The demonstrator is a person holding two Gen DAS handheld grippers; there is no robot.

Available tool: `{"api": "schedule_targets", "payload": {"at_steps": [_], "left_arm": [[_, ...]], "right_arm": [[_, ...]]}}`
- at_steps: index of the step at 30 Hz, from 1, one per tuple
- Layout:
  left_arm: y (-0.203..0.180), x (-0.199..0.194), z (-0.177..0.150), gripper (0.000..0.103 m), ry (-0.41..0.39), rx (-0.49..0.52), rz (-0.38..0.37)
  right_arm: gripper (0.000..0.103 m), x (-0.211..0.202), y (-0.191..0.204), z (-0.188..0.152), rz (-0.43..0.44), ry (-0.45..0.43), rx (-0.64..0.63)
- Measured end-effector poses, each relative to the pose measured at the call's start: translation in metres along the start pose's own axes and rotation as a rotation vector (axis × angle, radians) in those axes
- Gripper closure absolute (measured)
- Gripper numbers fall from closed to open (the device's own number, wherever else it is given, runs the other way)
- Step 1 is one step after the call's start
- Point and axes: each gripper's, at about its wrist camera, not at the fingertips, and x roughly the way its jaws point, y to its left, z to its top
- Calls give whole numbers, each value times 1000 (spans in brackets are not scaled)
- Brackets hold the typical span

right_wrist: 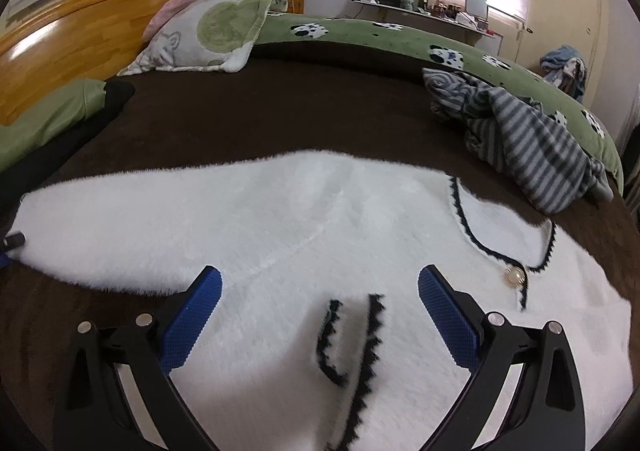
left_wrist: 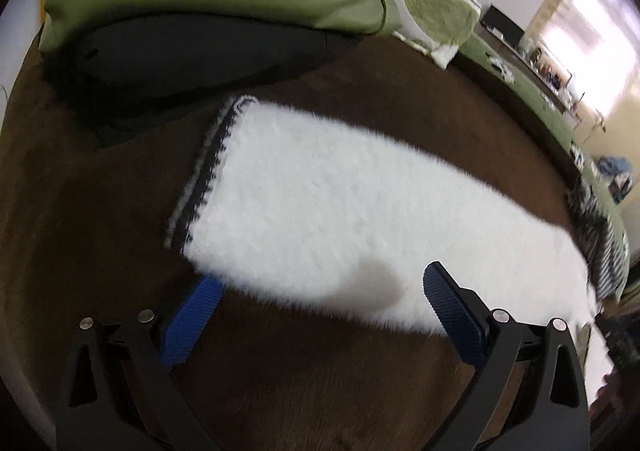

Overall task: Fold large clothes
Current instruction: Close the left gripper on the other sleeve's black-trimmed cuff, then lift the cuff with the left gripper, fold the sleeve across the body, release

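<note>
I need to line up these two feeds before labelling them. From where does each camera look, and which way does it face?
Left wrist: sits on the left tool, faces the white fluffy garment's sleeve and trimmed cuff on the brown blanket; only its open blue fingers show.
Right wrist: sits on the right tool, faces across the garment's body toward the headboard; only its open fingers show.
Shared: garment, brown blanket, green-patch pillow, striped garment.
</note>
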Motion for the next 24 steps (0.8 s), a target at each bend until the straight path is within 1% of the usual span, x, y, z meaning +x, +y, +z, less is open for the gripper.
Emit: {"api": "schedule_targets", "payload": {"at_steps": [2,5,7,8,9,10,11,12,15,18,22,24], "left_arm": [[1,3,4,6,8,-34,0],[5,4,11,7,-5,-103,-38],[10,5,14,8,-21,-166,-55],[13,5,14,14,-26,-188,-58],[13,5,15,28,-37,-193,-51],[13,5,16,39,-46,-187,-38],[13,3,15,56,-52,-182,-22],[14,3,15,69,-54,-184,-17],[24,1,14,86,-55,-200,-12],[25,-6,13,86,-80,-178,-8],[16,-14,12,86,-108,-129,-1],[16,-19,12,88,-125,-130,-24]], "right_arm": [[6,8,6,2,-8,13,-16],[6,19,16,4,-17,25,-43],[6,26,20,4,4,37,-31],[6,30,21,4,16,45,-22],[6,36,23,5,23,53,-15],[6,40,24,5,22,61,-14],[6,43,25,5,19,66,-13],[6,47,25,6,21,77,-3],[6,58,18,9,45,117,55],[6,71,12,5,60,169,87],[6,74,14,4,57,171,86],[6,74,14,3,59,174,86]]}}
